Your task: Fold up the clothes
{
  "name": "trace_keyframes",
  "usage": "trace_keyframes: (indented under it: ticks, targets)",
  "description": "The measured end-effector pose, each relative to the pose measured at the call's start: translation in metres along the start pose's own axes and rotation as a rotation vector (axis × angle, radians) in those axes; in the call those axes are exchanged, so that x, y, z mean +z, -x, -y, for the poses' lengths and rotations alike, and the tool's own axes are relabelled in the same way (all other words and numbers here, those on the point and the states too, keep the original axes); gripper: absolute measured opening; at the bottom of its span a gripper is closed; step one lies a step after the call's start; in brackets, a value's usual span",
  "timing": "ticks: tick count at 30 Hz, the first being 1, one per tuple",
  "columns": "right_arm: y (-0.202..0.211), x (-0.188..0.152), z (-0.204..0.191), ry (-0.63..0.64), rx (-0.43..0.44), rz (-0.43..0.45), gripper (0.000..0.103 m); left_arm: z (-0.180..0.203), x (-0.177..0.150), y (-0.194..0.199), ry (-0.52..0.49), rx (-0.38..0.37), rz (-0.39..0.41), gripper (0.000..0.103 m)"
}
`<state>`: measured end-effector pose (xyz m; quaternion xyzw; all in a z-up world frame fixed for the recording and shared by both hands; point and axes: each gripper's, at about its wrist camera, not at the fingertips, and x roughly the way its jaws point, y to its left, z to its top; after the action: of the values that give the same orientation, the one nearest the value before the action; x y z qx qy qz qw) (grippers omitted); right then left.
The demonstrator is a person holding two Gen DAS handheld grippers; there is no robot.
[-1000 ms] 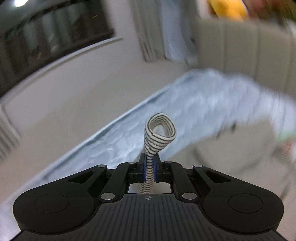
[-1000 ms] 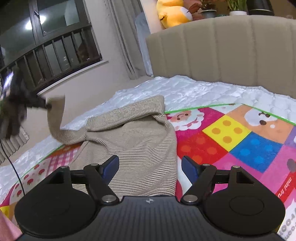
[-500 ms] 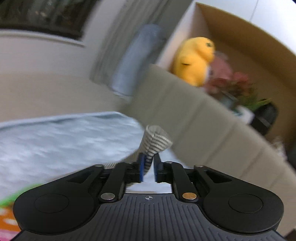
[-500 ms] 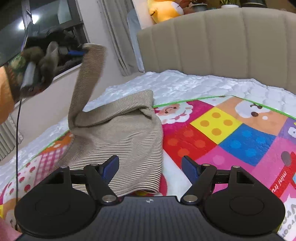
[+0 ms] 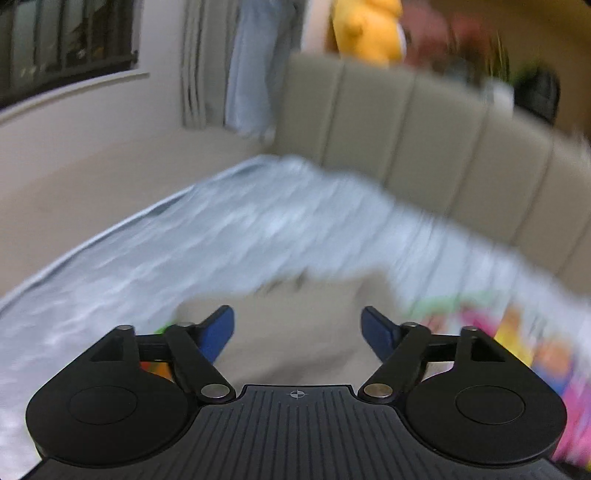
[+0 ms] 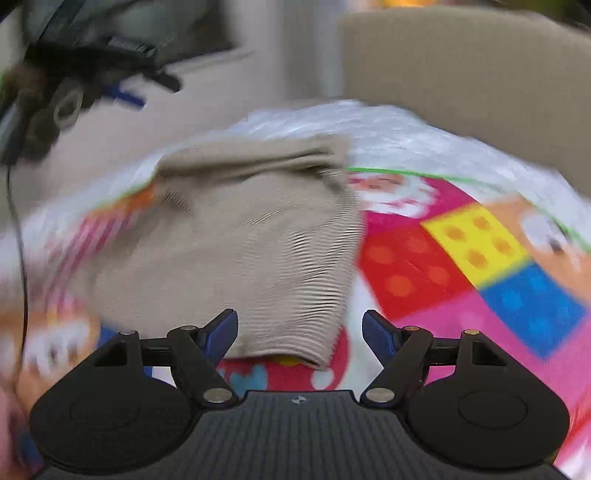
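A beige striped garment [image 6: 258,243] lies folded on the colourful play mat [image 6: 480,266] on the bed. It also shows blurred in the left wrist view [image 5: 306,325]. My left gripper [image 5: 297,328] is open and empty above the garment. It also shows at the upper left of the right wrist view [image 6: 122,88], held in the air. My right gripper [image 6: 299,332] is open and empty just before the garment's near edge. Both views are motion-blurred.
A white quilted bedspread [image 5: 184,251] lies under the mat. A beige padded headboard [image 5: 424,147] stands behind the bed, with a yellow plush toy [image 5: 365,29] above it. A wall, window [image 5: 55,48] and curtain [image 5: 251,66] are at the left.
My left gripper has let go of the striped sleeve and opened. The sleeve has dropped onto the garment. Both cameras have swung; the right one has moved closer to the garment.
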<state>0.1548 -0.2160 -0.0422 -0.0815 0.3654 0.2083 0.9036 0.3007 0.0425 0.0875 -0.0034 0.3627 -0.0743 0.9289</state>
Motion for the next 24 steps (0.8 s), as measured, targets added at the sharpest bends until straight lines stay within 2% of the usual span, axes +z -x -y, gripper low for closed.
trace_keyframes:
  ticks: [3, 6, 7, 8, 9, 12, 14, 16, 18, 19, 20, 21, 22, 23, 24]
  targets:
    - [-0.017, 0.000, -0.027, 0.287, -0.012, -0.065, 0.075, -0.009, -0.037, 0.016, -0.097, 0.030, -0.075, 0.095]
    - [-0.035, -0.006, -0.048, 0.496, -0.059, -0.074, 0.075, -0.005, -0.076, 0.032, -0.196, 0.041, -0.129, 0.096]
    - [-0.035, -0.004, -0.051, 0.529, -0.066, -0.056, 0.053, -0.001, -0.087, 0.037, -0.219, 0.030, -0.136, 0.096]
    - [-0.033, 0.005, -0.051, 0.518, -0.083, -0.044, 0.007, 0.003, -0.097, 0.041, -0.239, 0.017, -0.143, 0.096]
    - [-0.031, 0.014, -0.049, 0.498, -0.102, -0.033, 0.002, 0.007, -0.106, 0.045, -0.251, -0.004, -0.152, 0.097]
    - [-0.013, 0.054, -0.026, 0.310, -0.124, 0.056, 0.004, 0.022, -0.134, 0.050, -0.300, -0.068, -0.201, 0.099]
    - [-0.004, 0.072, -0.015, 0.248, -0.127, 0.081, 0.004, 0.034, -0.153, 0.044, -0.370, -0.078, -0.240, 0.099]
    - [0.001, 0.080, -0.010, 0.239, -0.129, 0.087, 0.004, 0.043, -0.167, 0.031, -0.450, -0.006, -0.248, 0.099]
    - [0.003, 0.075, -0.011, 0.255, -0.134, 0.077, 0.004, 0.042, -0.170, 0.016, -0.497, 0.122, -0.225, 0.099]
    - [0.003, 0.071, -0.010, 0.262, -0.139, 0.069, 0.006, 0.033, -0.164, 0.011, -0.463, 0.184, -0.206, 0.099]
    - [0.000, 0.064, -0.011, 0.257, -0.148, 0.062, 0.014, 0.024, -0.157, 0.006, -0.420, 0.242, -0.188, 0.100]
    - [-0.003, 0.055, -0.011, 0.240, -0.157, 0.056, 0.023, 0.010, -0.145, 0.004, -0.335, 0.279, -0.169, 0.100]
    - [-0.007, 0.046, -0.012, 0.214, -0.171, 0.052, 0.041, -0.004, -0.134, 0.005, -0.246, 0.308, -0.146, 0.100]
    - [-0.011, 0.036, -0.014, 0.188, -0.187, 0.048, 0.049, -0.018, -0.126, 0.007, -0.173, 0.339, -0.121, 0.100]
    - [-0.017, 0.029, -0.015, 0.157, -0.190, 0.033, 0.049, -0.030, -0.119, 0.008, -0.114, 0.364, -0.101, 0.100]
